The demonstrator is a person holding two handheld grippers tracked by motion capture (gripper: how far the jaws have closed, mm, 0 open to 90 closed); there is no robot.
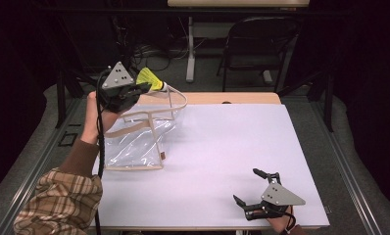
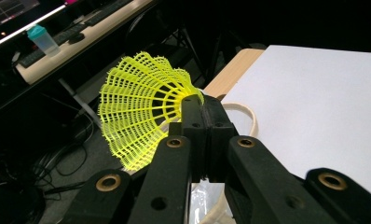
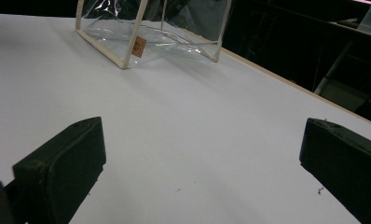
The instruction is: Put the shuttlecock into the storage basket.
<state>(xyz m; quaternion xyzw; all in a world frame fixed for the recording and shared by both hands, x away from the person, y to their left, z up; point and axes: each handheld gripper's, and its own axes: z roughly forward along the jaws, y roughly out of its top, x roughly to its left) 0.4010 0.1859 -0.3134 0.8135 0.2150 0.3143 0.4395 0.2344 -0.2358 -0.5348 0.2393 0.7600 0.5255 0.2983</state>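
- Left hand-held gripper (image 1: 143, 88), jaws clamped on yellow shuttlecock (image 1: 151, 79), above clear bag (image 1: 139, 137) near counter's (image 1: 222, 147) far-left corner.
- Right hand-held gripper (image 1: 249, 188): jaws wide, empty, near edge.
- Step: carrying; next, judged, lowering into bag's opening.

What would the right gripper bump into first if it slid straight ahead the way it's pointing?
Probably the clear bag. The right gripper, open, looks across bare white table toward it, with nothing between; how far off the bag sits is hard to judge.
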